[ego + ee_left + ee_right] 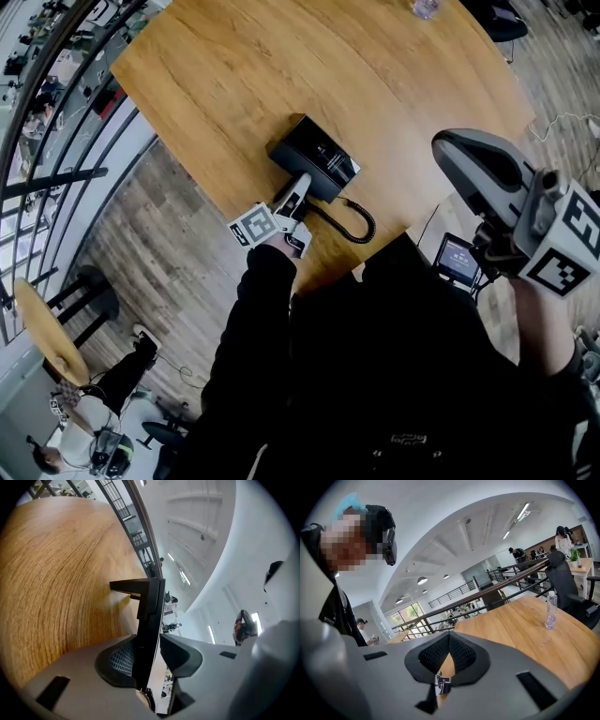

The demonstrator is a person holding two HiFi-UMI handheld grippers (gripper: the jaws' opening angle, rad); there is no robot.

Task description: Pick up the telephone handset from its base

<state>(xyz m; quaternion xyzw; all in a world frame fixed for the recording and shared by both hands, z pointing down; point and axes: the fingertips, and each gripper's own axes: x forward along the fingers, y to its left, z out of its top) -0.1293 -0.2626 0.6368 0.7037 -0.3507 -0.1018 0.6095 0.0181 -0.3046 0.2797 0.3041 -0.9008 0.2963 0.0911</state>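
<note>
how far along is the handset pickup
Done: the left claw is astride the black handset. In hand: its jaws are closing, with a gap showing by one pad. Left: grip and lift it off the base; it appears not yet raised. The right claw is shut, empty, held aside.

desk (pixel 234 84): 1 | telephone base (pixel 323 150): 1 | handset (pixel 150 616): 1 | coiled cord (pixel 354 223): 1 | water bottle (pixel 551 610): 1 | claws: 2, namely left claw (pixel 152 641) and right claw (pixel 449 637) | small screen (pixel 457 260): 1 | round stool (pixel 42 333): 1
</note>
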